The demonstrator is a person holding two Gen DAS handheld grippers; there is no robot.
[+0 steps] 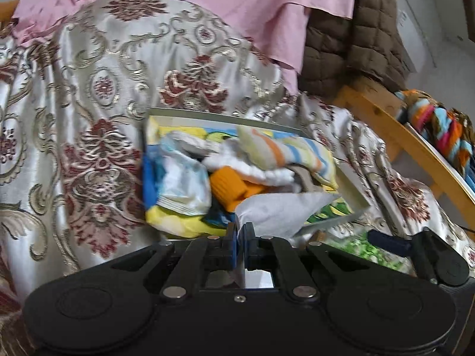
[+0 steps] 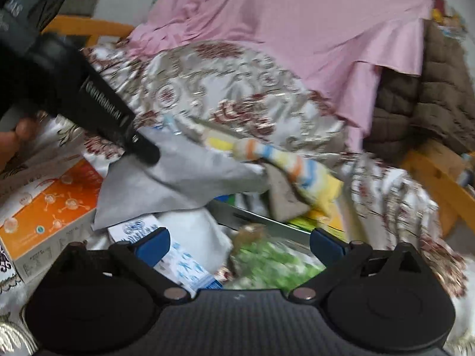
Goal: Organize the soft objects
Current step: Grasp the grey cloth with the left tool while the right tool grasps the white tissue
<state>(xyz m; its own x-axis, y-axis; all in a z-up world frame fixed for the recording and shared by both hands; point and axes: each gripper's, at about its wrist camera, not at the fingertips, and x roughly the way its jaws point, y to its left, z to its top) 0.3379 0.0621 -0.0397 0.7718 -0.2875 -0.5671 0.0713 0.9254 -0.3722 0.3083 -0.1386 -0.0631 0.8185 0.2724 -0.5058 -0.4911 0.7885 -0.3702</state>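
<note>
The left gripper (image 1: 240, 231) is pinching a corner of the soft gray cloth (image 1: 282, 210), which stretches from its tips across to the box (image 1: 225, 117) of socks and rags. The right gripper (image 2: 239, 244) has its fingers spread wide, holding nothing, just beside the cloth. The cloth looks thin and floppy.

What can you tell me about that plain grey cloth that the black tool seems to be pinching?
The grey cloth is a plain, thin, matte fabric with no pattern, creased and pulled into a slanted sheet. The left gripper is shut on one edge of it. Its other end trails into an open box of small colourful textiles, beside a striped cloth. Below it lies a white packet with blue print. The box rests on a floral bedspread.
</note>
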